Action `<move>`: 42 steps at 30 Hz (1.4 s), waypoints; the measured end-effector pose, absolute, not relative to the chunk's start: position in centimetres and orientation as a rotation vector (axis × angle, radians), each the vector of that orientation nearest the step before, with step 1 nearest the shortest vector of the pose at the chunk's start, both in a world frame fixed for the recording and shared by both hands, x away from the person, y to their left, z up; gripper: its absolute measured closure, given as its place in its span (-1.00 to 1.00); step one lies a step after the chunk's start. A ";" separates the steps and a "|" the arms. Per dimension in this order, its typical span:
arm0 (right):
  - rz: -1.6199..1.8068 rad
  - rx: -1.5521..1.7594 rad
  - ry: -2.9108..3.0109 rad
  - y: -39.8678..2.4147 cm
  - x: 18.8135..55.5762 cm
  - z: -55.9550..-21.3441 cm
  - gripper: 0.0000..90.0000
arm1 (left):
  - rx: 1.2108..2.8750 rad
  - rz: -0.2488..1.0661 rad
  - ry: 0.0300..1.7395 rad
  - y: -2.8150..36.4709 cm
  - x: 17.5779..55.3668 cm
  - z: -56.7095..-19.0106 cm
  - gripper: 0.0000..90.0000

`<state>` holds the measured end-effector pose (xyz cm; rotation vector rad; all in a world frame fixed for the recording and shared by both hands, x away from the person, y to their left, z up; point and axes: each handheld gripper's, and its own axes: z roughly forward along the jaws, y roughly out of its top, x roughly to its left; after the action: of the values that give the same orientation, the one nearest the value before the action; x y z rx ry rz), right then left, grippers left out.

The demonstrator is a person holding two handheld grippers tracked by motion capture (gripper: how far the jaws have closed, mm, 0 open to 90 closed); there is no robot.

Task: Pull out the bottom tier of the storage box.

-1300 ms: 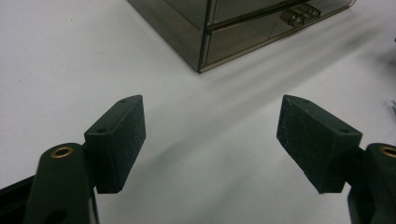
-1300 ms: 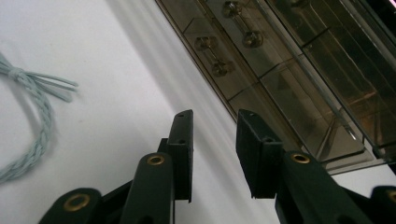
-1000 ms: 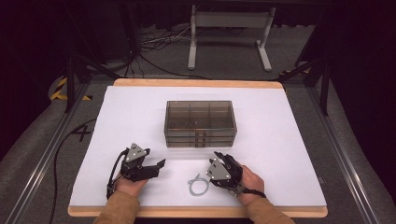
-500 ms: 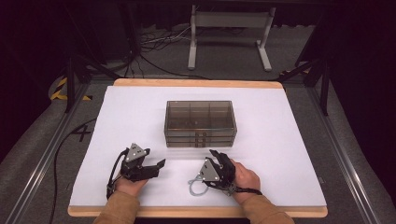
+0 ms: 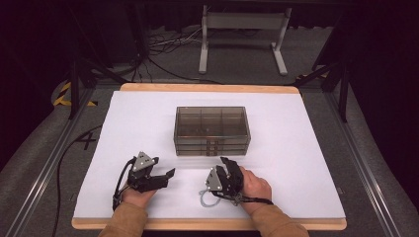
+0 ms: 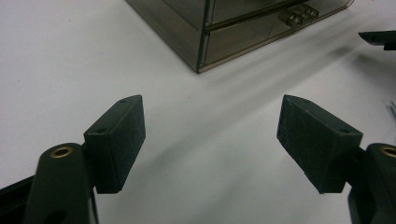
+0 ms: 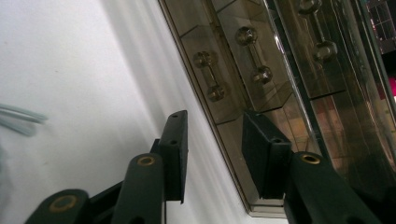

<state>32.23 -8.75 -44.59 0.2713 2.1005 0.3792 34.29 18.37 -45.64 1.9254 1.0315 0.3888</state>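
A smoked-plastic drawer box (image 5: 212, 131) stands at the middle of the white worktop (image 5: 306, 148), its drawer fronts facing the person. The right hand-held gripper (image 5: 228, 168) is tipped on its side just short of the box, jaws parted with a narrow gap and nothing between them. In the right gripper view they point at the box's lower front, where small dumbbell-shaped pulls (image 7: 251, 55) show on the drawers. The left hand-held gripper (image 5: 165, 175) rests near the front-left corner of the box, jaws wide apart and empty. A pale wire ring (image 5: 205, 197) lies on the worktop beside the right gripper. The box looks rigid, light and glossy, so it would likely skid if pushed. Its thin walls look easy to scratch. The pulls are probably the surest hold, each small enough to need a centred pinch.
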 end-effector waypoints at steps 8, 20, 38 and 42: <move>0.345 0.245 2.088 -8.2 32.4 -44.6 0.36 | 1.923 0.388 1.026 18.4 34.2 -45.6 -0.46; 0.294 0.192 2.062 -7.1 32.5 -44.8 0.37 | 1.920 0.383 1.025 18.5 34.2 -45.6 -0.47; 0.257 0.128 2.005 -5.3 32.5 -45.8 0.45 | 1.913 0.375 1.030 18.5 34.3 -45.6 -0.47; 0.241 0.113 1.986 -4.9 32.5 -46.1 0.46 | 1.913 0.375 1.030 18.5 34.3 -45.6 -0.47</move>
<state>32.50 -4.87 -46.13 0.1129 1.9860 0.2410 34.30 18.51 -45.64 1.9131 1.0301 0.3750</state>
